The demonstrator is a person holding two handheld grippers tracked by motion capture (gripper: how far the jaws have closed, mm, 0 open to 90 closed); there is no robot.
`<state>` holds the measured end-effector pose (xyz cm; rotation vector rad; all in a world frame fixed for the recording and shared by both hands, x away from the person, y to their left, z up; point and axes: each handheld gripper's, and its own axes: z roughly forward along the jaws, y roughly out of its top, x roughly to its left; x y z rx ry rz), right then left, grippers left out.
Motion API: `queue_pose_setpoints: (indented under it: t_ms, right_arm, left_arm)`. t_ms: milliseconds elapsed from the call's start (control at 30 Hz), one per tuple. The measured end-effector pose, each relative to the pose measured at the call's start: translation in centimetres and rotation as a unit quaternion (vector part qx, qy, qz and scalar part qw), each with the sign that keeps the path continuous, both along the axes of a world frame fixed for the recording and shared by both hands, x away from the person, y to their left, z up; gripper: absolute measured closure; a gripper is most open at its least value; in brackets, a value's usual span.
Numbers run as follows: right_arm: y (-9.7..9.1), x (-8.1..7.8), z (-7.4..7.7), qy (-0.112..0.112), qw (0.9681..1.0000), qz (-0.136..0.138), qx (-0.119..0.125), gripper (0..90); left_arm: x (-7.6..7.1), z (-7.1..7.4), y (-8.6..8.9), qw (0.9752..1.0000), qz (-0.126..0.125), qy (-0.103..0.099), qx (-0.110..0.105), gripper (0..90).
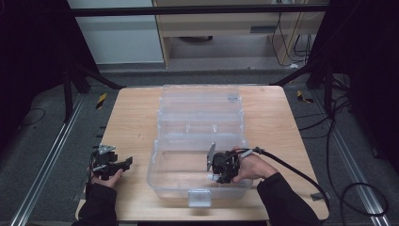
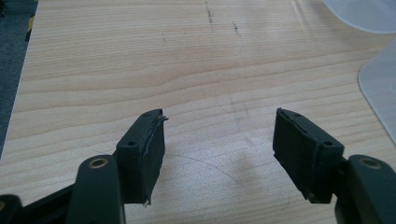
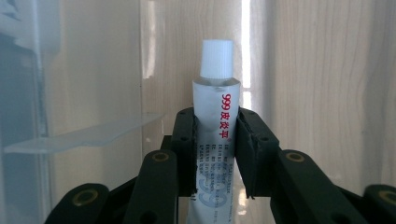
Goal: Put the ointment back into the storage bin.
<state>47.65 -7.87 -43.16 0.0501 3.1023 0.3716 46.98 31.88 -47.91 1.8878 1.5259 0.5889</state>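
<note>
The right gripper (image 3: 215, 154) pinches a small white tube (image 3: 217, 116) at mid-body over the clear plastic box (image 1: 162, 174), likely light, soft and squashable, best held gently below its cap, while the left gripper (image 2: 219, 149) rests wide apart, holding nothing, on the wooden table (image 2: 140, 56).

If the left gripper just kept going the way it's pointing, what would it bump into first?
Probably nothing soon: ahead of the left gripper lies bare wooden table. The clear plastic box sits off to one side.
</note>
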Motion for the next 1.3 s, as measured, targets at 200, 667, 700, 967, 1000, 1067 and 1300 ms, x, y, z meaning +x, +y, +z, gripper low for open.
queue_pose_setpoints:
  t_ms: [200, 667, 700, 967, 1000, 1067, 1300]
  right_arm:
    - [-0.1, 0.0, -0.7, 0.002, 1.0000, -0.007, -0.002, 69.8]
    - [0.0, 0.0, -0.8, 0.011, 0.9999, -0.010, -0.007, 69.0]
    - [0.0, 0.0, -0.8, 0.011, 0.9999, -0.010, -0.007, 69.0]
    - [-0.4, 0.1, -0.6, 0.007, 0.9999, -0.013, -0.008, 69.5]
    - [-0.5, 0.1, -0.4, 0.008, 0.9998, -0.018, -0.004, 69.5]
    - [-0.9, 0.0, 0.0, 0.002, 0.9996, -0.025, 0.011, 69.5]
    - [-2.3, -0.2, 1.7, -0.023, 0.9962, -0.062, 0.057, 67.8]
  left_arm:
    - [0.0, -0.1, 0.0, 1.0000, -0.001, 0.002, 0.000, 34.1]
    - [0.0, 0.0, 0.0, 1.0000, -0.002, 0.003, -0.001, 34.0]
    - [0.0, 0.0, 0.0, 1.0000, -0.002, 0.003, -0.001, 34.1]
    - [0.0, -0.1, 0.0, 1.0000, -0.003, 0.004, -0.001, 34.0]
    - [0.0, -0.1, 0.0, 1.0000, -0.003, 0.004, -0.001, 34.0]
    - [0.0, -0.1, 0.0, 1.0000, -0.003, 0.004, -0.001, 34.0]
    - [0.0, 0.0, 0.0, 1.0000, -0.003, 0.003, -0.003, 34.0]
